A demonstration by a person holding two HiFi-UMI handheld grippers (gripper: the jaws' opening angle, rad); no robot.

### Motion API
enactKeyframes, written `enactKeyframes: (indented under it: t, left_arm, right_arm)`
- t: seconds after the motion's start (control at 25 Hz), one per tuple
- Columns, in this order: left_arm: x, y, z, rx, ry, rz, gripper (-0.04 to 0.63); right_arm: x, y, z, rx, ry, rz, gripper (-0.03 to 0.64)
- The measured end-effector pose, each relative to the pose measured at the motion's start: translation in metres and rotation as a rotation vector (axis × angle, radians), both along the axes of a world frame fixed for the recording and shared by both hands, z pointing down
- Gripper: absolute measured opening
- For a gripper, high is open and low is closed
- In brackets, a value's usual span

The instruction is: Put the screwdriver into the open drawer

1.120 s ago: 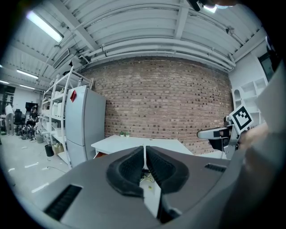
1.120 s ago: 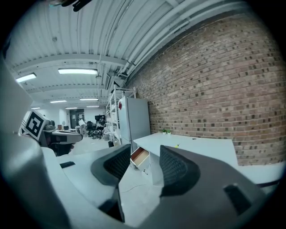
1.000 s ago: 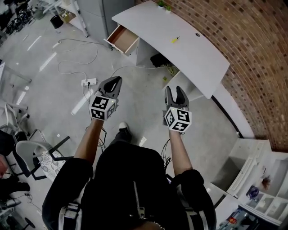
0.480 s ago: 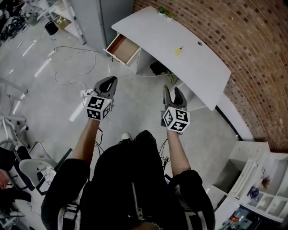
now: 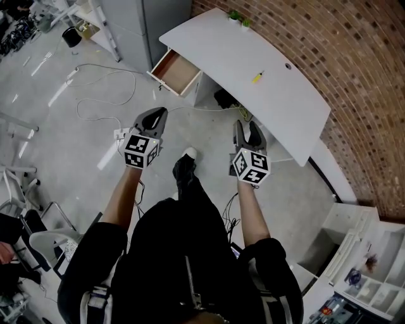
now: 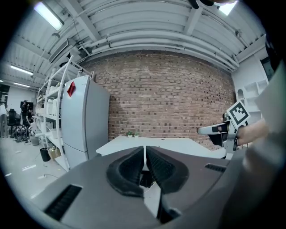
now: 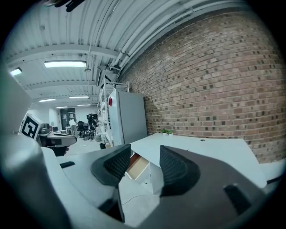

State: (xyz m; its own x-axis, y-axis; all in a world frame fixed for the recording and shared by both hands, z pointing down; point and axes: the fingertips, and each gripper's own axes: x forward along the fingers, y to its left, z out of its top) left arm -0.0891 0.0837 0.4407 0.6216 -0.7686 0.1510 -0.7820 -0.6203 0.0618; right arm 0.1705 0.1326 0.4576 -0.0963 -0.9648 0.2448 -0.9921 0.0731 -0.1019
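A small yellow screwdriver (image 5: 257, 77) lies on the white desk (image 5: 285, 95) by the brick wall, far ahead of both grippers. The wood-lined drawer (image 5: 176, 73) stands pulled out at the desk's left end and also shows between the right jaws as drawer (image 7: 137, 165). My left gripper (image 5: 158, 114) is held over the floor, its pads (image 6: 134, 163) almost touching, nothing between them. My right gripper (image 5: 247, 128) hovers just short of the desk's near edge, jaws apart and empty. The screwdriver is not visible in either gripper view.
A grey fridge (image 6: 85, 120) and metal shelving stand left of the desk. A power strip (image 5: 120, 133) with cables lies on the concrete floor under the left gripper. Chairs (image 5: 44, 234) are at lower left, white shelving (image 5: 367, 253) at lower right. Small plants (image 5: 239, 19) sit on the desk's far end.
The person has stepped forward, one foot now out ahead between the grippers, and the desk sits a little nearer the right gripper. Both grippers keep their jaw positions.
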Motion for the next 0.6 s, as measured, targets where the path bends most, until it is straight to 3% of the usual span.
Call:
enactKeyframes:
  t: [0.6]
  left_arm:
    - [0.055,-0.184,-0.013,0.002,-0.044,0.078,0.034]
  right_arm:
    - [0.053,-0.175,0.006,-0.018,-0.063,0.095,0.198]
